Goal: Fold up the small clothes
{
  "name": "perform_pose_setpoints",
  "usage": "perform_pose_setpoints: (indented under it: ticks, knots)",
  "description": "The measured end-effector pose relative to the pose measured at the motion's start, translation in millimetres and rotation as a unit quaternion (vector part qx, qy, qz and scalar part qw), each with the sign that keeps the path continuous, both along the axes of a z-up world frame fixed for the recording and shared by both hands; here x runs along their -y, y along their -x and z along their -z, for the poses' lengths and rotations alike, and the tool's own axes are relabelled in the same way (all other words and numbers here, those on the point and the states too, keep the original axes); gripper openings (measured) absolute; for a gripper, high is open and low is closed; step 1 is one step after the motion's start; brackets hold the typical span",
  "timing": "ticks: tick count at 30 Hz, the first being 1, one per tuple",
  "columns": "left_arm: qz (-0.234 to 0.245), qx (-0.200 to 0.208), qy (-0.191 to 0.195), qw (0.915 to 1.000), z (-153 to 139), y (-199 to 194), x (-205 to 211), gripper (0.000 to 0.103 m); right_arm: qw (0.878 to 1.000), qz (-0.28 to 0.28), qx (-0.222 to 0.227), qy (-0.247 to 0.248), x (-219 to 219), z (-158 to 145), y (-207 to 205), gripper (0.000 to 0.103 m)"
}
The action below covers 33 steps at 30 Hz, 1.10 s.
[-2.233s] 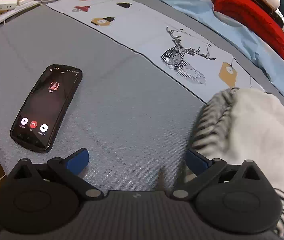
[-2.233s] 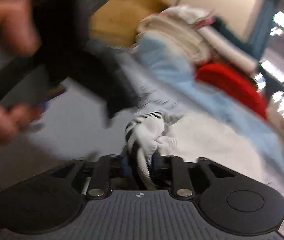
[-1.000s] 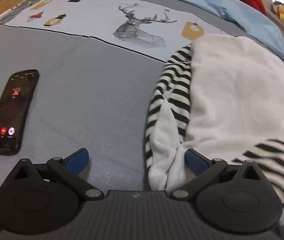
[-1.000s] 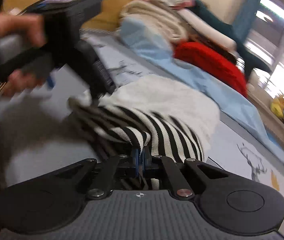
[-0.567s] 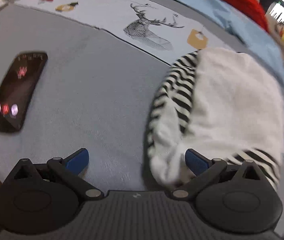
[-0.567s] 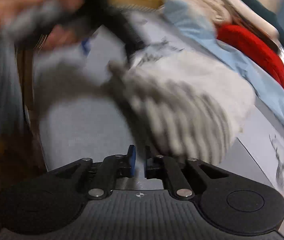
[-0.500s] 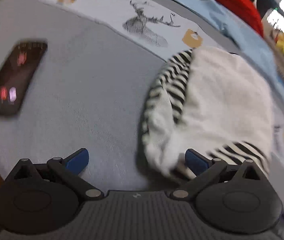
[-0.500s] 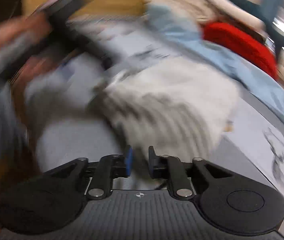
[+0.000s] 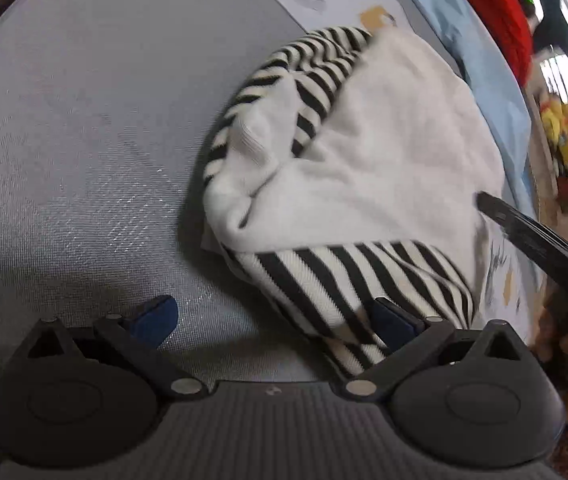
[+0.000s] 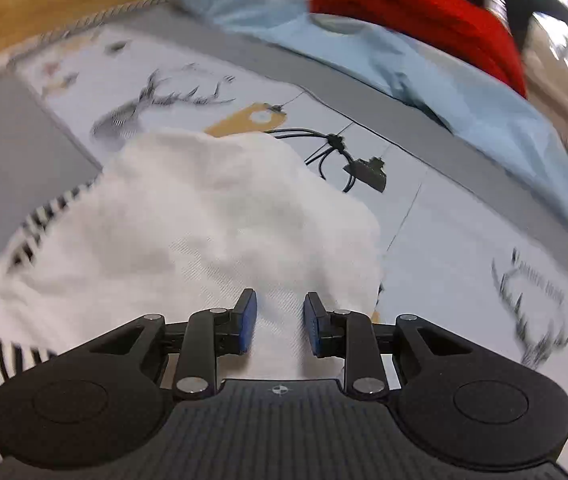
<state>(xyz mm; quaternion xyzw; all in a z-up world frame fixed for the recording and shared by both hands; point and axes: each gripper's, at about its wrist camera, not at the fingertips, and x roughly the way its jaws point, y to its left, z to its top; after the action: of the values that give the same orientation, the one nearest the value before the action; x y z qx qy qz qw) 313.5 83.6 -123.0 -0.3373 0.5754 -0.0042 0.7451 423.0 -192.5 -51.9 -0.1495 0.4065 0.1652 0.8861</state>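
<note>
- Striped-and-white garment (image 9: 364, 168) lies folded on the grey bed (image 9: 84, 120).
- Left hand-held gripper (image 9: 272, 316): jaws wide apart, empty.
- Right hand-held gripper (image 10: 280, 322): jaws just parted, holding nothing.

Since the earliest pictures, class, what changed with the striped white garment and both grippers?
The right gripper released the striped white knitted garment's sleeve after folding it across; its jaws have just been opening, pressing on nothing. The left gripper stayed open, shifting toward the garment. The grey bedcover is unchanged.
</note>
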Motion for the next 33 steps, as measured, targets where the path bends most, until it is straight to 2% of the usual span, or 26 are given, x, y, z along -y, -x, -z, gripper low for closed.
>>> perform_pose_setpoints:
  ticks: [1, 3, 4, 5, 7, 9, 10, 11, 12, 13, 14, 16, 18, 20, 22, 23, 25, 26, 27, 28, 29, 30, 31, 32, 33]
  knots:
    - [-0.011, 0.002, 0.007, 0.9999, -1, -1, -3, 0.103, 1.000, -0.012, 0.007, -0.004, 2, -8, 0, 0.033]
    - [-0.029, 0.008, 0.004, 0.9995, -2, -3, -10, 0.103, 0.999, -0.004, 0.026, -0.040, 15, -29, -10, 0.060]
    - [-0.043, 0.008, 0.002, 0.9991, -2, -4, -15, 0.103, 0.997, 0.010, 0.036, -0.061, 24, -39, -19, 0.089]
    - [-0.062, 0.006, 0.004, 0.9981, -1, -3, -20, 0.103, 0.996, 0.022, 0.037, -0.082, 32, -45, -31, 0.101]
    - [-0.100, 0.003, 0.011, 0.9949, -1, -3, -31, 0.102, 0.993, 0.018, 0.005, -0.114, 41, -44, -57, 0.100]
    - [-0.127, 0.014, -0.015, 0.9917, -6, -5, -35, 0.092, 0.992, 0.029, -0.045, -0.113, 45, -30, -83, 0.099]
    - [-0.127, 0.024, -0.047, 0.9906, -10, -6, -33, 0.066, 0.991, 0.043, -0.071, -0.108, 45, -21, -95, 0.092]
    - [-0.115, 0.035, -0.058, 0.9911, -13, -13, -34, 0.039, 0.987, 0.051, -0.106, -0.110, 46, -9, -107, 0.066]
    - [-0.103, 0.039, -0.055, 0.9924, -14, -20, -32, 0.028, 0.982, 0.052, -0.133, -0.127, 49, 0, -112, 0.052]
    - [-0.090, 0.038, -0.059, 0.9935, -16, -29, -32, 0.023, 0.979, 0.058, -0.145, -0.134, 51, 6, -114, 0.039]
    - [-0.073, 0.034, -0.080, 0.9935, -19, -41, -29, 0.015, 0.979, 0.060, -0.142, -0.134, 52, 8, -111, 0.035]
    - [-0.032, 0.026, -0.111, 0.9929, -22, -75, -22, 0.013, 0.981, 0.055, -0.123, -0.137, 59, 7, -99, 0.033]
    - [0.014, 0.015, -0.114, 0.9933, -21, -123, -7, 0.012, 0.977, 0.084, -0.114, -0.156, 79, 5, -86, 0.033]
    - [0.089, 0.027, -0.151, 0.9842, -23, -180, 24, 0.009, 0.968, 0.135, -0.100, -0.184, 110, 7, -65, 0.033]
    - [0.148, 0.048, -0.176, 0.9720, -24, -230, 64, 0.009, 0.950, 0.197, -0.089, -0.225, 144, 15, -35, 0.033]
    - [0.167, 0.062, -0.191, 0.9651, -25, -255, 89, 0.008, 0.936, 0.231, -0.084, -0.253, 163, 22, -15, 0.033]
    - [0.205, 0.091, -0.203, 0.9531, -26, -291, 138, 0.006, 0.893, 0.299, -0.081, -0.327, 194, 38, 28, 0.034]
    - [0.223, 0.104, -0.201, 0.9483, -26, -307, 163, 0.006, 0.866, 0.330, -0.080, -0.366, 207, 48, 53, 0.035]
    - [0.239, 0.115, -0.199, 0.9434, -25, -319, 187, 0.006, 0.846, 0.353, -0.077, -0.393, 214, 57, 75, 0.035]
    - [0.251, 0.125, -0.201, 0.9387, -24, -327, 207, 0.006, 0.827, 0.372, -0.072, -0.416, 218, 64, 97, 0.037]
    - [0.258, 0.135, -0.206, 0.9343, -22, -337, 224, 0.006, 0.814, 0.390, -0.075, -0.424, 219, 69, 112, 0.037]
    - [0.259, 0.141, -0.210, 0.9321, -21, -342, 234, 0.007, 0.809, 0.401, -0.087, -0.421, 218, 69, 118, 0.037]
    - [0.257, 0.146, -0.213, 0.9312, -20, -345, 241, 0.008, 0.813, 0.398, -0.085, -0.416, 216, 64, 123, 0.037]
    - [0.254, 0.149, -0.217, 0.9306, -22, -346, 244, 0.012, 0.823, 0.393, -0.073, -0.405, 211, 58, 127, 0.038]
    - [0.252, 0.156, -0.213, 0.9308, -26, -345, 241, 0.016, 0.827, 0.395, -0.064, -0.395, 206, 55, 131, 0.038]
